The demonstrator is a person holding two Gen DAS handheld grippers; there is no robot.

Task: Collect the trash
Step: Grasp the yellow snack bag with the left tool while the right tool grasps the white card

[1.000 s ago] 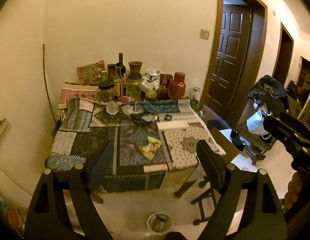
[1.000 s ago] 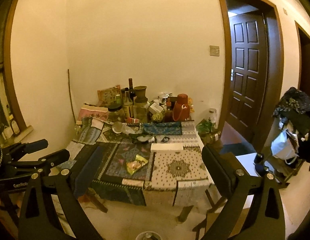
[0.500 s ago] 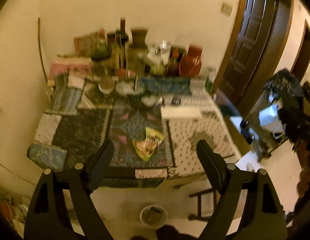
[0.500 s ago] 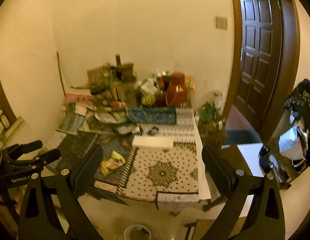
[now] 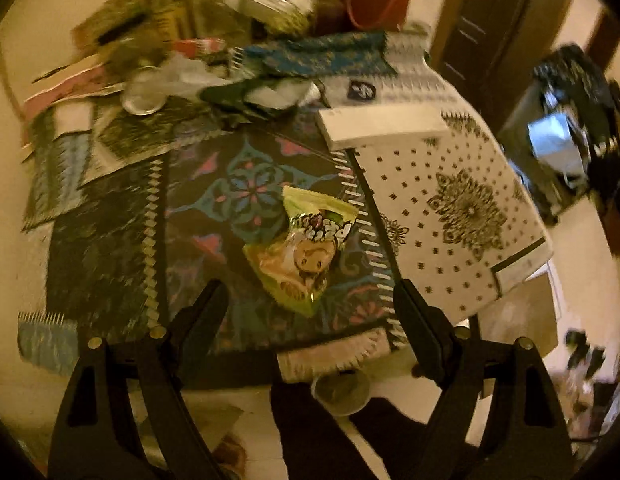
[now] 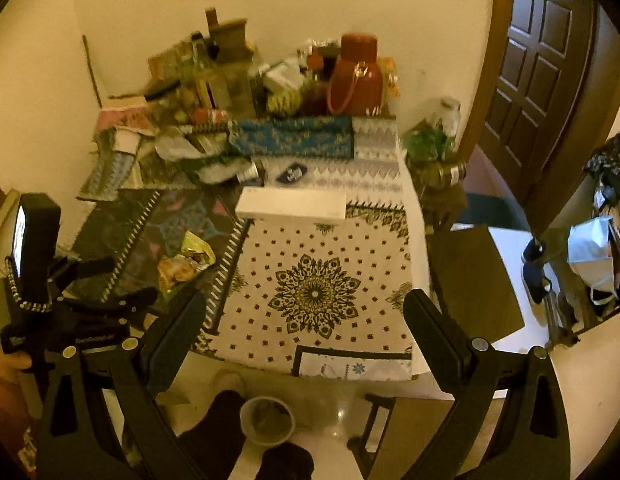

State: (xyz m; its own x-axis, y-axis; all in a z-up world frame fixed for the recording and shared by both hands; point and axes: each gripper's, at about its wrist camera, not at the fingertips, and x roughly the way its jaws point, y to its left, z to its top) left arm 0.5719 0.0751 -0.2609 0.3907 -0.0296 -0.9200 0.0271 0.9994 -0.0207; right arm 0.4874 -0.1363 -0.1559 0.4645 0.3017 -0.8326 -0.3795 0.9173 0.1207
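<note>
A crumpled green and yellow snack wrapper (image 5: 306,240) (image 6: 186,260) lies on the dark patterned cloth near the table's front edge. My left gripper (image 5: 310,304) hovers just in front of and above it, open, the wrapper showing between its fingers and apart from them. In the right wrist view the left gripper (image 6: 122,280) sits at the far left beside the wrapper. My right gripper (image 6: 304,300) is open over the white dotted cloth (image 6: 313,292) with nothing in it. A small round bin (image 5: 341,388) (image 6: 268,420) stands on the floor below the table edge.
A white flat box (image 5: 381,124) (image 6: 292,204) lies mid-table. Bottles, jars and a red thermos (image 6: 357,76) crowd the back by the wall. More crumpled wrappers and a metal lid (image 5: 144,100) lie behind the cloth. A dark door (image 6: 541,80) stands right; the person's dark feet are near the bin.
Both grippers have come down and closer to the table and tipped downward. The wrapper now fills the space between the left gripper's fingers. Both jaws stay wide.
</note>
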